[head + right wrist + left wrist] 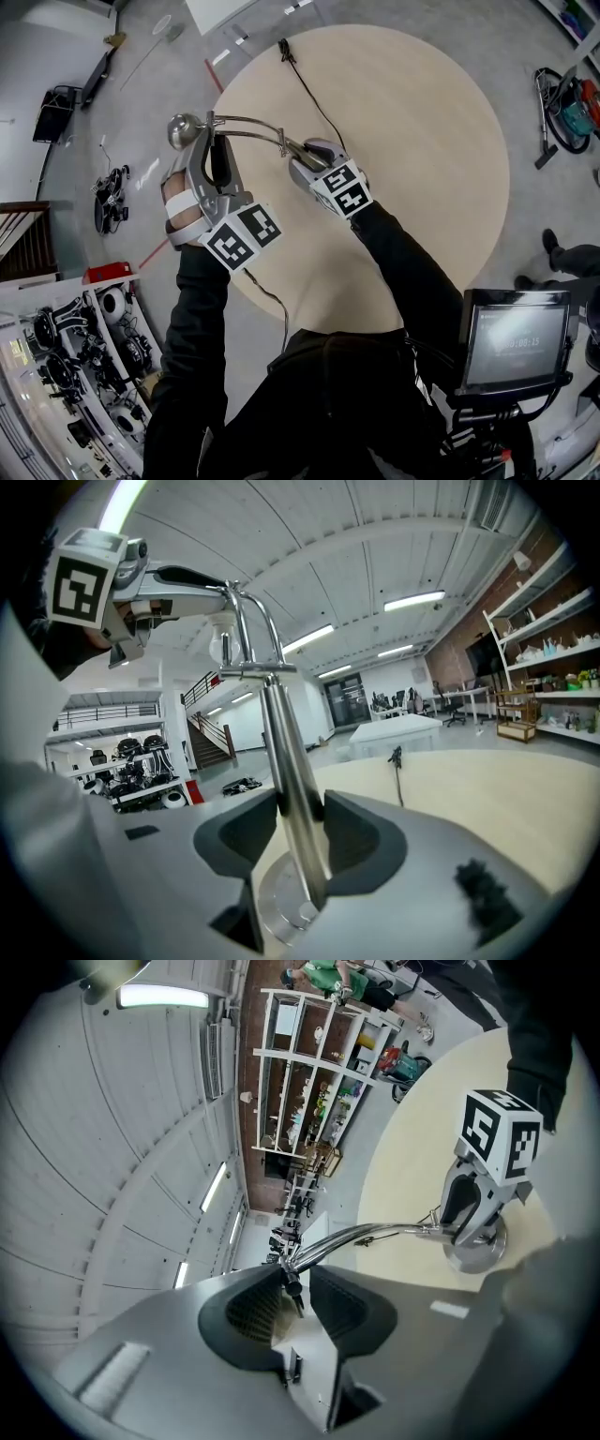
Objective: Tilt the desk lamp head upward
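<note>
A chrome desk lamp stands on the round beige table [412, 141]. Its round head [184, 129] hangs past the table's left edge, and its curved arm [253, 125] runs right to the pole. My left gripper [210, 136] is shut on the thin neck by the head; the left gripper view has that neck [292, 1262] between the pads [246, 1309]. My right gripper [302, 157] is shut on the upright pole [291, 780] just above the round base [274, 909]. The right gripper view looks up at the bulb [221, 645] and the left gripper [141, 585].
A black cord [314, 98] runs from the lamp to the table's far edge. A monitor on a stand [514, 339] is at my right. A vacuum cleaner [565, 108] sits on the floor far right, and racks of parts [75, 375] at lower left.
</note>
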The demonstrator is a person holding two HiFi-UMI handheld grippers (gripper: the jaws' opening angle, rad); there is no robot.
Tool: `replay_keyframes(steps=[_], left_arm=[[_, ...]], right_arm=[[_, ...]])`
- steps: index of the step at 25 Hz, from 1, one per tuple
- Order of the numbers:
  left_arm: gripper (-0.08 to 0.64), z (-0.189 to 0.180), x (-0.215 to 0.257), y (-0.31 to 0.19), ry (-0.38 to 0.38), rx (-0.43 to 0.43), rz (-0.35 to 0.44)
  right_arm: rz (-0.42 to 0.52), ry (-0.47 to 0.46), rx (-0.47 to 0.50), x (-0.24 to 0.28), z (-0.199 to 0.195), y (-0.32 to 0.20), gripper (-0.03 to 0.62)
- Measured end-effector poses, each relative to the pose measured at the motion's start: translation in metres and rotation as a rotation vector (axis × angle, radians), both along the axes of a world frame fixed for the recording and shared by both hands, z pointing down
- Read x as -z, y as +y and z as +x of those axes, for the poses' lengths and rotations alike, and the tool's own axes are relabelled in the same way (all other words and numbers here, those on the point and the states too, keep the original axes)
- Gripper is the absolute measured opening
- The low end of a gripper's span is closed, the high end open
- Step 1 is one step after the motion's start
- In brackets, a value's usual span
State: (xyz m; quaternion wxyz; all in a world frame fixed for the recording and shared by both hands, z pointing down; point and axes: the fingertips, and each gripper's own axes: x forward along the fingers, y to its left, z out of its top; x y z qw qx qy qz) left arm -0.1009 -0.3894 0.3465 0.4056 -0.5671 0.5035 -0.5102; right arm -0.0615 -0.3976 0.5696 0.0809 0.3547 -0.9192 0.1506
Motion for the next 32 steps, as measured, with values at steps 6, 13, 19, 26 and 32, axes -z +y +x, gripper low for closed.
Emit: replay_keyframes(steps=[6,13,19,26,32], left_arm=[[0.095,0.006,0.002,0.0,-0.038,-0.017,0.018],[0.095,0.017,0.004,0.0,-0.085,-0.046,0.033],[0.097,0.036,0.005,0.007,-0.172,-0.122,0.087],[0.097,0.051,0.005,0.008,-0.248,-0.184,0.13],[0.097,0.064,0.003,0.008,-0.305,-0.234,0.145]], right_arm=[[-0.004,-0.007,0.001,0.001,0.002,0.0,0.155],[0.004,0.011,0.004,0.001,0.003,0.0,0.155],[0.004,0.012,0.003,-0.001,0.003,0.002,0.156],[-0.002,0.007,0.01,-0.001,0.002,0.002,0.156],[-0.003,0.004,0.006,-0.001,0.005,0.001,0.156]])
